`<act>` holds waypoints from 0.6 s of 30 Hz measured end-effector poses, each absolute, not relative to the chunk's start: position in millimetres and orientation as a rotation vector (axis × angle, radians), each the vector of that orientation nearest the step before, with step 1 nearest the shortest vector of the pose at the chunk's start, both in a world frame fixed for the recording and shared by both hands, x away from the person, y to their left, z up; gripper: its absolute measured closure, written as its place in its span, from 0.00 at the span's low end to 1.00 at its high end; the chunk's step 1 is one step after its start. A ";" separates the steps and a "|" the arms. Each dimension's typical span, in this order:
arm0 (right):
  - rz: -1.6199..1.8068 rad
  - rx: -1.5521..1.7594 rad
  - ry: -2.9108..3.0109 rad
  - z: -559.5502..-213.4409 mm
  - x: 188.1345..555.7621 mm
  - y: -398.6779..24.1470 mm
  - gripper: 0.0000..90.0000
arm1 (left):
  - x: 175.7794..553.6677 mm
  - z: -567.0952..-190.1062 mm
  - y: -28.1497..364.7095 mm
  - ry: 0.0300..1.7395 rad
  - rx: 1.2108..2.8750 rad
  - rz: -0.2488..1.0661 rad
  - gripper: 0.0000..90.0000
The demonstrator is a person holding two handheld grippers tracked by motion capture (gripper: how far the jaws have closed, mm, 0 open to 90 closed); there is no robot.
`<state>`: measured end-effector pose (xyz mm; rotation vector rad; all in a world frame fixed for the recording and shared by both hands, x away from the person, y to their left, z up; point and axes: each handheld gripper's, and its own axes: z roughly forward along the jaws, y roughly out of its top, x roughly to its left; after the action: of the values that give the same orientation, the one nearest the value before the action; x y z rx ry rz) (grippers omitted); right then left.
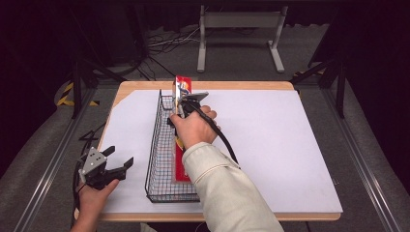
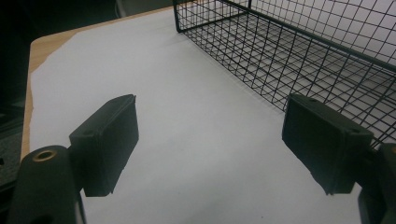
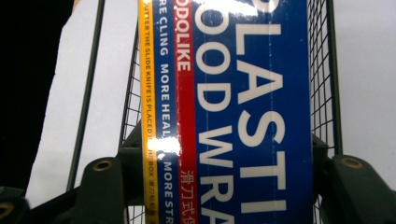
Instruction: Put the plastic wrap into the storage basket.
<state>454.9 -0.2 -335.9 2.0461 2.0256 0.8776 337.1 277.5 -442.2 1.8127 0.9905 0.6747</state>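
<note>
The long red-and-blue cardboard plastic-wrap box (image 1: 182, 130) lies lengthwise in the black wire basket (image 1: 153, 145) at frame centre. Right tongs (image 3: 219, 168) clamp across its width — light, stiff, glossy, likely slippery. Left tongs (image 1: 116, 162), lower left, gape empty.

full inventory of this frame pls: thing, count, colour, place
wire basket: 1, black, long and narrow, on the white sheet left of centre
plastic wrap box: 1, blue, red and yellow, lengthwise in the basket, far end sticking past the far rim
white sheet: 1, covers most of the table top
table: 1, light wood, edges showing around the sheet
metal stand: 1, grey, on the floor beyond the table
left gripper: 1, black, jaws apart, over the sheet left of the basket
right gripper: 1, black, jaws either side of the box
</note>
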 end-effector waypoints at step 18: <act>0.791 2.118 2.039 -363.6 459.5 0.7 0.45 | 338.7 -443.5 277.2 1.005 1.818 0.652 0.22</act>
<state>459.5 0.7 -363.6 2.1184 2.0390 0.7906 338.7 277.2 -443.5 1.8184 1.0046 0.6520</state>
